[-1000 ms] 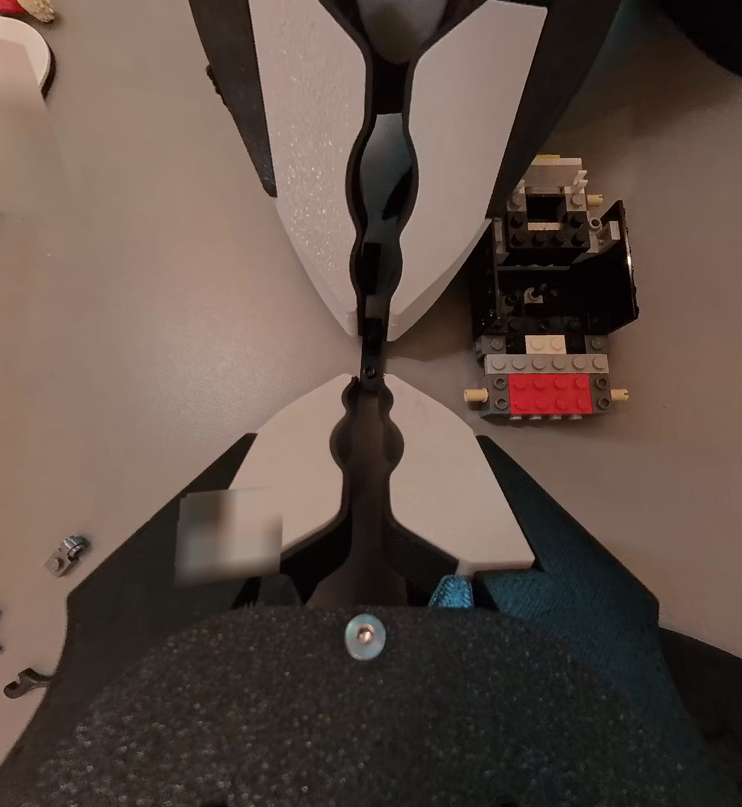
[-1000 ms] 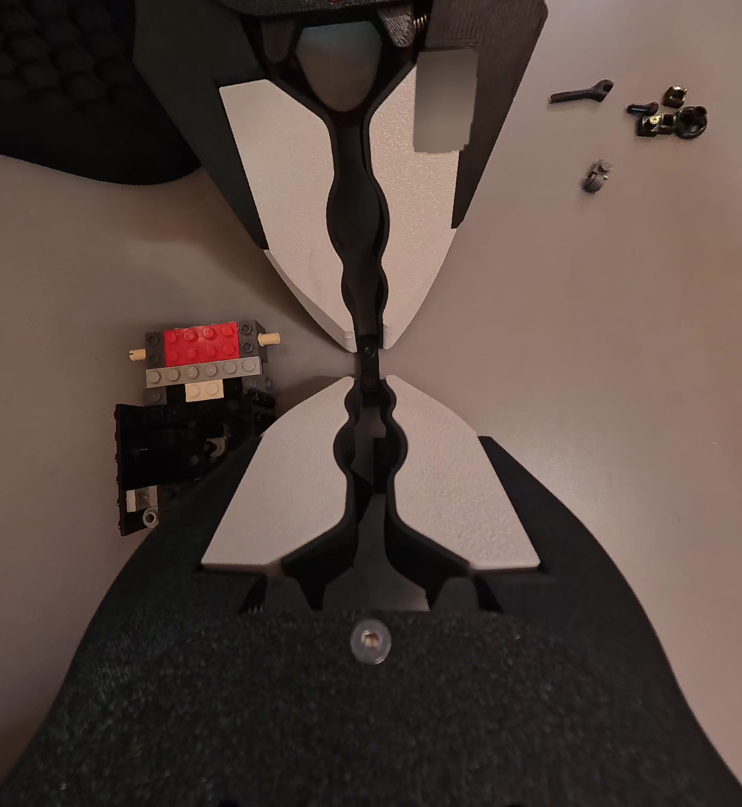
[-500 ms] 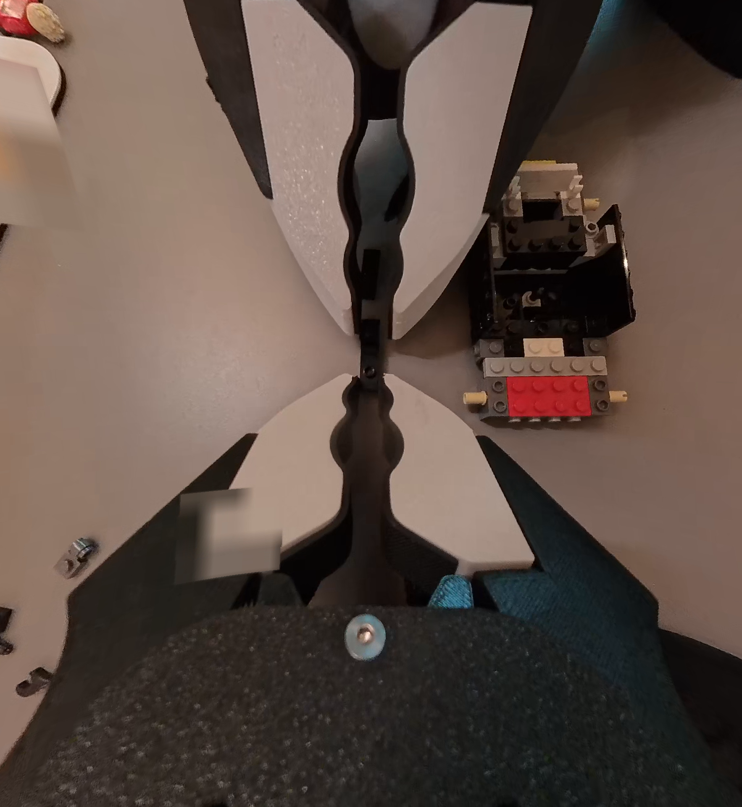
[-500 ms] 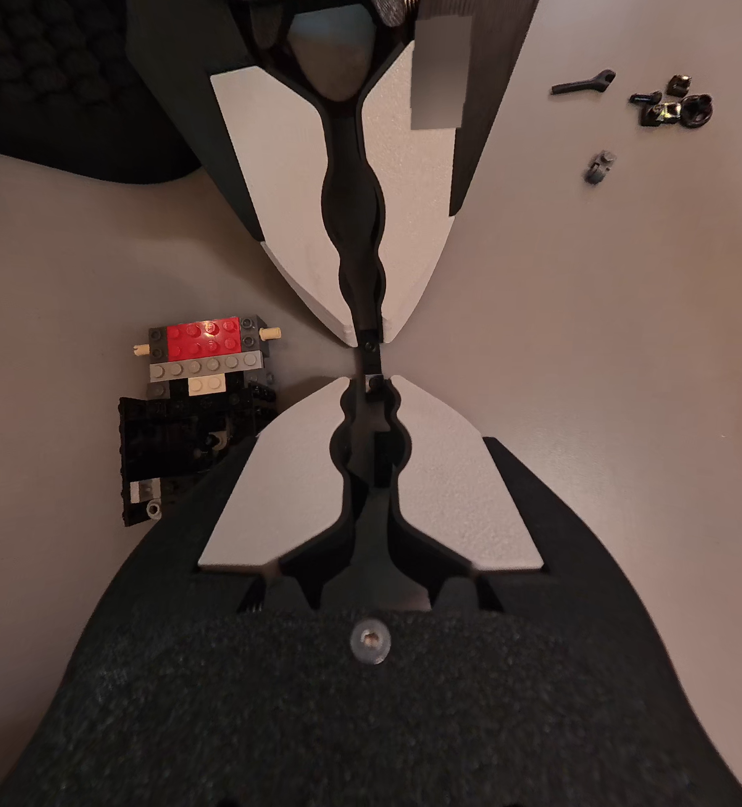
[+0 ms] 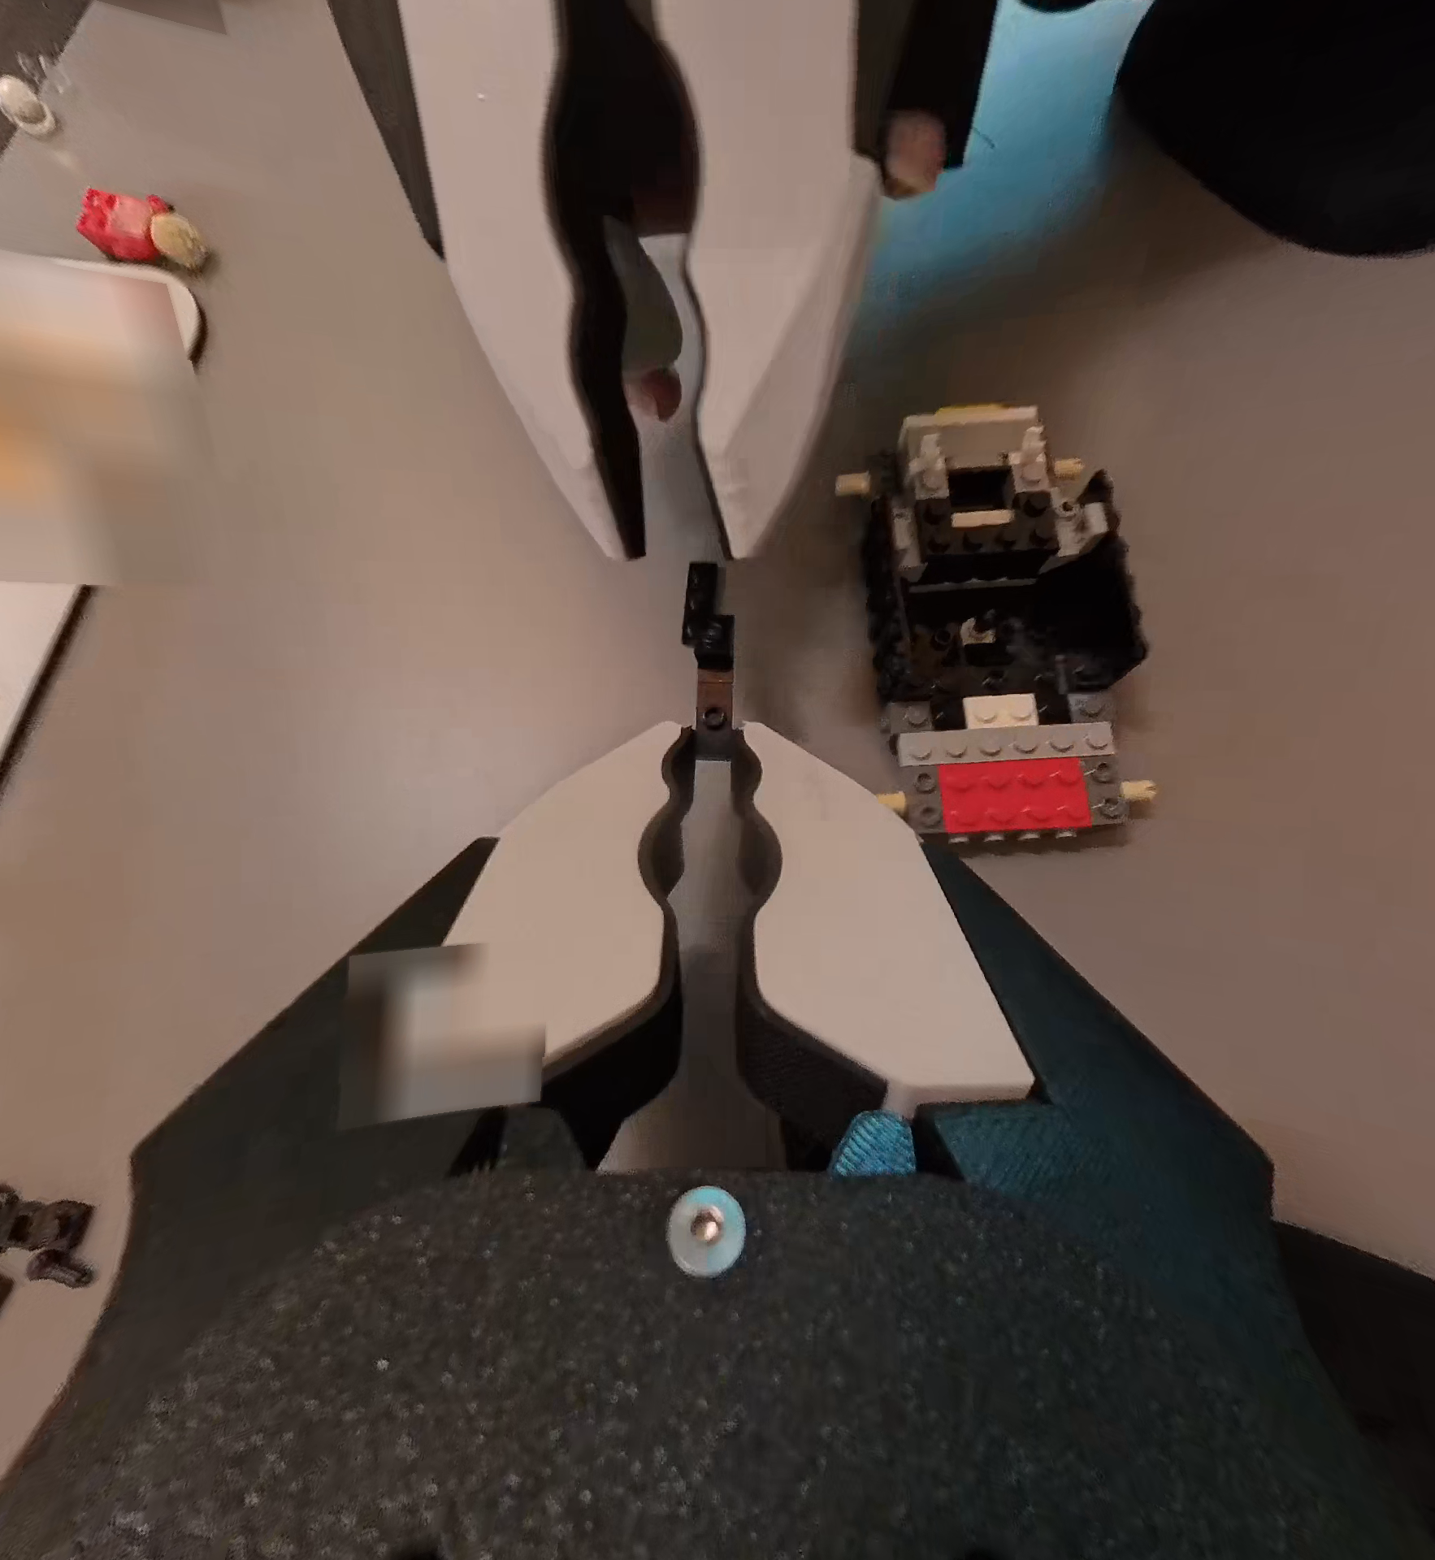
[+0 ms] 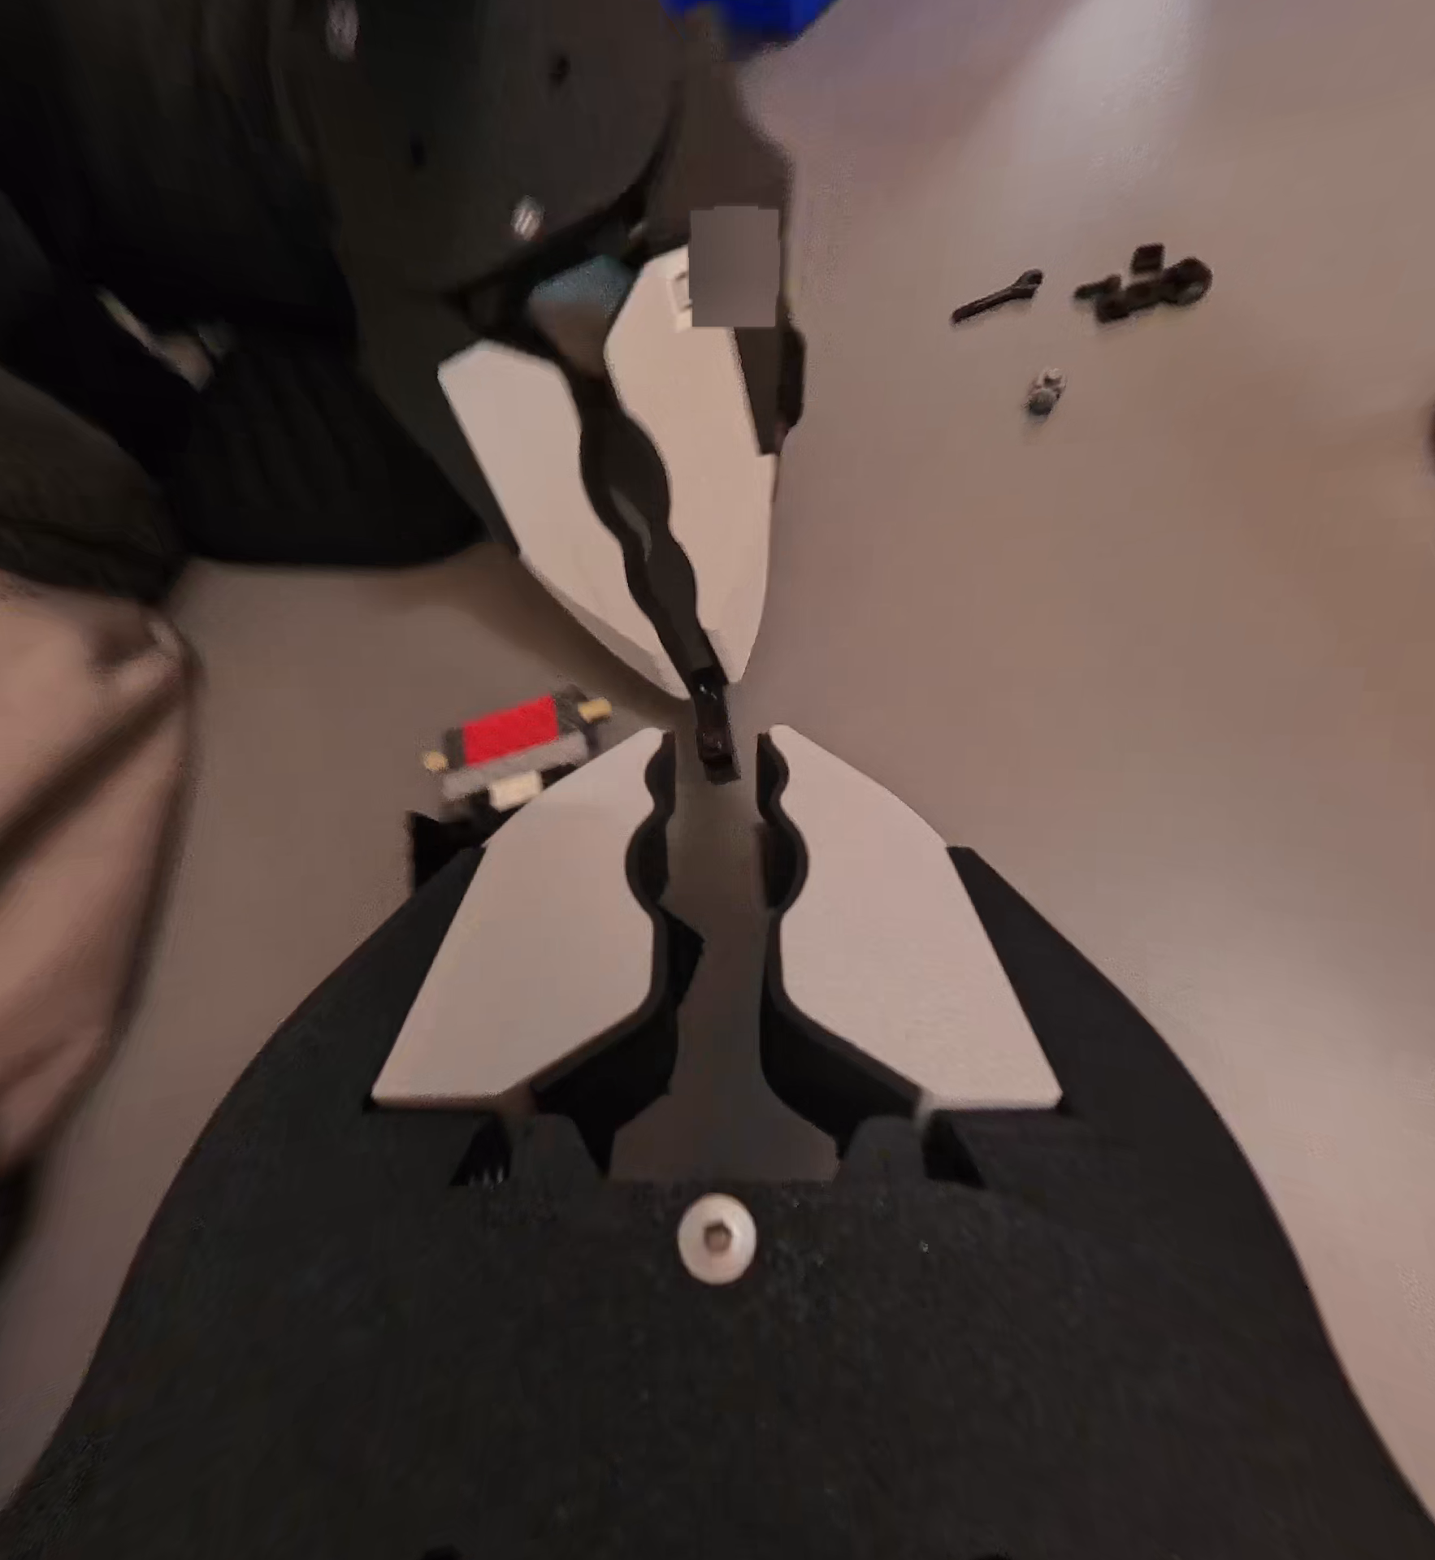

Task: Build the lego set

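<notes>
My left gripper [image 5: 712,736], matt white fingers [image 5: 832,912] on grainy black printed plastic, pinches a glossy black plastic piece [image 5: 707,625] over the smooth matt grey table [image 5: 359,717], beside the shiny studded model [image 5: 1005,641].

A second back I had both grippers pinched nose to nose on the thin black piece [image 5: 710,654]. Then my right gripper [image 6: 714,747] let its fingers spread and drew away, so a clear gap opened between its tips and the piece. My left gripper [image 5: 712,734] kept its pinch on the near end, and the piece's far end came out free and stood bare. Both views shifted: the lego car [image 5: 1005,641] sat farther off, and the right view blurred.
</notes>
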`<state>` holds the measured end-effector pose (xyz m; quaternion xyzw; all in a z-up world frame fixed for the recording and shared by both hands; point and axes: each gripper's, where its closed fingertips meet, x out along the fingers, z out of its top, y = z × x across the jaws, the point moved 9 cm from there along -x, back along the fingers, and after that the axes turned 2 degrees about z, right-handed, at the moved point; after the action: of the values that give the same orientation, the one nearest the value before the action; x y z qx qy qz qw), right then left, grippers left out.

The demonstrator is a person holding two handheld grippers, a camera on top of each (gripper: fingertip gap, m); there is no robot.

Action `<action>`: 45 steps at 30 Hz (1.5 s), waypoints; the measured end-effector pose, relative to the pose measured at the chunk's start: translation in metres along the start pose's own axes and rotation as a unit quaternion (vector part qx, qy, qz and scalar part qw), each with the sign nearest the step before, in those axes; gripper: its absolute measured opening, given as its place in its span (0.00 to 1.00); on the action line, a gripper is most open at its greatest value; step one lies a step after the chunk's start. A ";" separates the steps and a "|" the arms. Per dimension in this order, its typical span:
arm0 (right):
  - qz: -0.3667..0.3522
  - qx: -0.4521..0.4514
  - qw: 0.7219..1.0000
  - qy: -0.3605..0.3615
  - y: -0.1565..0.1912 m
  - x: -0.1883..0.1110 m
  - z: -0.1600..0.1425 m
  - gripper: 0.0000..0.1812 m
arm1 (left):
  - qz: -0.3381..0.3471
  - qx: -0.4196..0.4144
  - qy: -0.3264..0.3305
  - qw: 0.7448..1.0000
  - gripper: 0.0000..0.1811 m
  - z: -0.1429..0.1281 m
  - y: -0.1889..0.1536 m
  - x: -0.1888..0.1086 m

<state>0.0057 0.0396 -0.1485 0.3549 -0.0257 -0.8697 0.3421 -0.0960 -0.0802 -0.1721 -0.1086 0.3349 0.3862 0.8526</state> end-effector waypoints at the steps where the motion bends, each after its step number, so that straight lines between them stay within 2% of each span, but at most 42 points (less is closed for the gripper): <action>1: 0.026 0.055 0.998 -0.031 -0.001 -0.005 -0.001 0.12 | -0.001 0.006 -0.005 1.000 0.04 0.003 -0.002 -0.002; 3: 0.075 0.152 0.981 -0.091 -0.002 -0.011 -0.007 0.14 | -0.001 0.022 -0.010 1.000 0.04 0.010 -0.006 -0.008; 7: 0.134 0.248 0.951 -0.128 0.009 -0.011 -0.021 0.21 | -0.006 0.044 -0.018 0.999 0.04 0.024 -0.016 -0.017; 13: 0.190 0.291 0.928 -0.133 0.018 -0.004 -0.024 0.19 | -0.010 0.078 -0.017 0.997 0.04 0.041 -0.027 -0.027; 21: 0.252 0.305 0.904 -0.164 0.026 -0.003 -0.025 0.08 | -0.012 0.125 -0.003 0.992 0.04 0.054 -0.031 -0.033; 32: 0.235 0.256 0.922 -0.171 0.033 -0.007 -0.024 0.07 | 0.012 0.164 -0.005 0.986 0.04 0.059 -0.040 -0.036; 45: 0.206 0.233 0.936 -0.165 0.037 -0.008 -0.021 0.08 | 0.022 0.165 -0.008 0.986 0.04 0.060 -0.041 -0.036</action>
<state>0.0449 0.0208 -0.1488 0.2629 -0.3566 -0.7960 0.4125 -0.0539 -0.1029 -0.1063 0.0446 0.3895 0.3454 0.8527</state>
